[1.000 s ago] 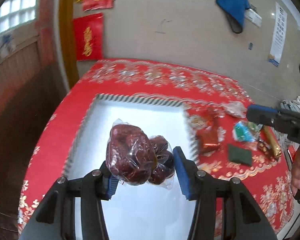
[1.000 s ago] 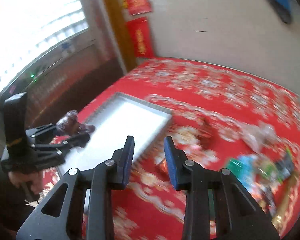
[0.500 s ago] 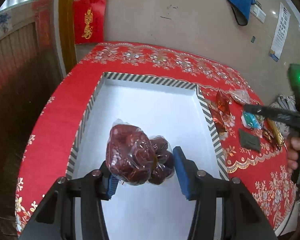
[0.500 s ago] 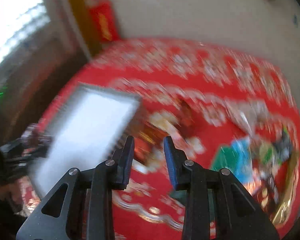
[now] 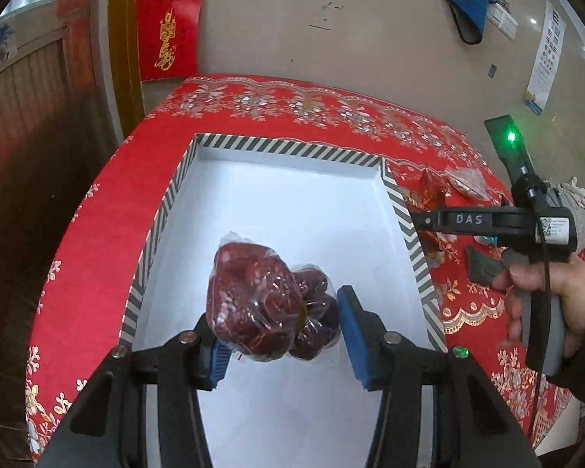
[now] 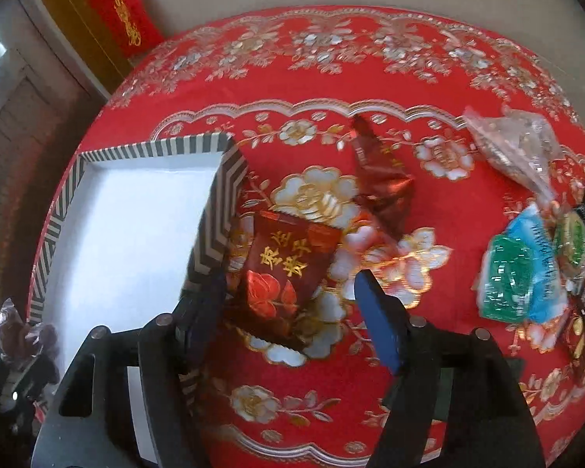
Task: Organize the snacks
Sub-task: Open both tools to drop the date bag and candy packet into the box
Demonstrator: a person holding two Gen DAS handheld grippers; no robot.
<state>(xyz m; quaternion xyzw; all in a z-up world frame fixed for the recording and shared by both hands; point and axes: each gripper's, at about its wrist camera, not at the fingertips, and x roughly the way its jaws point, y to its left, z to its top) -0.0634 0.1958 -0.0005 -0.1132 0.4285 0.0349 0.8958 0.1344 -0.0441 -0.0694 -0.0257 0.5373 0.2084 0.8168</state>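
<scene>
Snacks are in two places now. Your left tool [image 5: 279,335] pinches a clear bag of red dates [image 5: 261,304] and holds it over the white inside of the striped box [image 5: 292,144], which stands on the bench under a red cloth [image 6: 331,58]. Your right tool [image 6: 292,312] has just been opening; its fingers are spread on both sides of a dark red packet [image 6: 288,269] with gold letters, which lies just beside the box wall, and the pads do not press it yet.

Some risks, as I judge them. The left finger of the right tool is very near the box wall, at 9 o'clock from the packet. If you close there, you may catch the wall or push the box. The packet is glossy and flat, so a shallow grip could slip. A second dark red wrapper [image 6: 382,179] lies at 1 o'clock from it and could be dragged along. The bag of dates hangs loose, so a fast move may swing it out past the rim. The blue and green packets [image 6: 526,273] lie well apart at 3 o'clock.
</scene>
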